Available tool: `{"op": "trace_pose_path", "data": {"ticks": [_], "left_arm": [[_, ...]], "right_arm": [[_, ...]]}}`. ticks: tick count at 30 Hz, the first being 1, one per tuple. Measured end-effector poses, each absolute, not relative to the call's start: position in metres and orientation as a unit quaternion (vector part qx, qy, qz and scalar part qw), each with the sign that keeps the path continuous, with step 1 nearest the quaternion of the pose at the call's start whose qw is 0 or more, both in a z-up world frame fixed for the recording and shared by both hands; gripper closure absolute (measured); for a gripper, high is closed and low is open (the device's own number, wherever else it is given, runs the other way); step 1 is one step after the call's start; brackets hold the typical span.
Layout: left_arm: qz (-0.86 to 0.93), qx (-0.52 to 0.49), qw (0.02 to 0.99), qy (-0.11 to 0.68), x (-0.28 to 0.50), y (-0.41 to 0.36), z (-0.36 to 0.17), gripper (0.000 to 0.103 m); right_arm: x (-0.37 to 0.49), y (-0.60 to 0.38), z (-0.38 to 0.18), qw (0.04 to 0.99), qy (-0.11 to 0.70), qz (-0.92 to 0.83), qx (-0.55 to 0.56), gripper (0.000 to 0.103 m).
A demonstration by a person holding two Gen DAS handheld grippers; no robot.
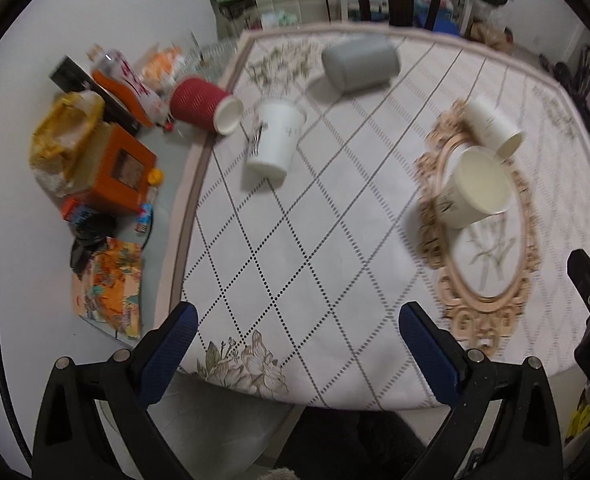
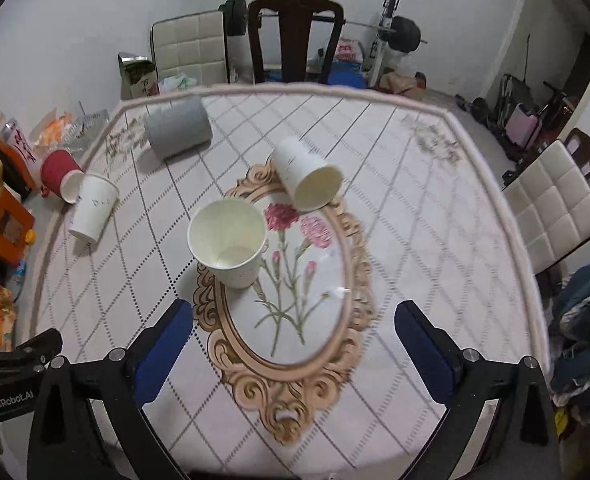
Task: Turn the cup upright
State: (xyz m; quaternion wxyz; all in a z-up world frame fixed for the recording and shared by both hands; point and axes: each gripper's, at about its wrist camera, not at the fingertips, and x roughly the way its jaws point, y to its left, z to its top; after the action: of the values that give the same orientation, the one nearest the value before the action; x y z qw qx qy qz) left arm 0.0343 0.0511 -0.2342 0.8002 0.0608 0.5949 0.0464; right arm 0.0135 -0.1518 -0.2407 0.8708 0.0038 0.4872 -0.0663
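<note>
Several cups are on the patterned tablecloth [image 2: 415,240]. One white paper cup [image 2: 227,242] [image 1: 475,188] stands upright at the oval motif's left edge. A second white cup [image 2: 307,174] [image 1: 495,126] lies on its side behind it, mouth toward me. A third white cup [image 2: 93,210] [image 1: 273,136] stands mouth down at the left. A red ribbed cup [image 2: 59,174] [image 1: 203,104] lies at the table's left edge, and a grey cup [image 2: 177,126] [image 1: 359,64] lies at the back. My left gripper [image 1: 295,344] and right gripper [image 2: 293,344] are both open and empty, above the near edge.
Boxes, bags and bottles [image 1: 95,140] clutter the floor left of the table. A dark wooden chair [image 2: 295,36] stands behind the table and a white padded chair [image 2: 555,208] at the right. Clothes [image 2: 587,320] lie at the right.
</note>
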Motion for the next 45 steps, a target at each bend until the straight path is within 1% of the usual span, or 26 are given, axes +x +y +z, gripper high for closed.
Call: {"op": "trace_pose_path", "data": {"ticks": [7, 9, 17, 23, 31, 36, 45], "left_arm": [[0.047, 0.047, 0.839, 0.54, -0.009, 0.045, -0.161, 0.0], [0.045, 0.04, 0.848, 0.526, -0.024, 0.044, -0.143, 0.0], [0.037, 0.032, 0.867, 0.496, -0.072, 0.037, -0.1, 0.0], [0.029, 0.029, 0.875, 0.482, -0.092, 0.038, -0.078, 0.0], [0.016, 0.021, 0.886, 0.462, -0.1, 0.05, -0.056, 0.0], [0.012, 0.014, 0.893, 0.45, -0.104, 0.058, -0.046, 0.0], [0.004, 0.023, 0.897, 0.442, -0.106, 0.063, -0.04, 0.0]], "right_arm": [[-0.036, -0.172, -0.156, 0.885, 0.459, -0.071, 0.007, 0.0], [-0.049, -0.174, -0.14, 0.888, 0.455, -0.068, 0.006, 0.0], [-0.108, -0.182, -0.082, 0.899, 0.434, -0.056, 0.008, 0.0], [-0.133, -0.185, -0.057, 0.904, 0.424, -0.057, 0.01, 0.0], [-0.147, -0.181, -0.03, 0.91, 0.408, -0.068, 0.021, 0.0], [-0.152, -0.175, -0.021, 0.913, 0.401, -0.071, 0.016, 0.0], [-0.153, -0.169, -0.021, 0.912, 0.404, -0.071, 0.017, 0.0]]}}
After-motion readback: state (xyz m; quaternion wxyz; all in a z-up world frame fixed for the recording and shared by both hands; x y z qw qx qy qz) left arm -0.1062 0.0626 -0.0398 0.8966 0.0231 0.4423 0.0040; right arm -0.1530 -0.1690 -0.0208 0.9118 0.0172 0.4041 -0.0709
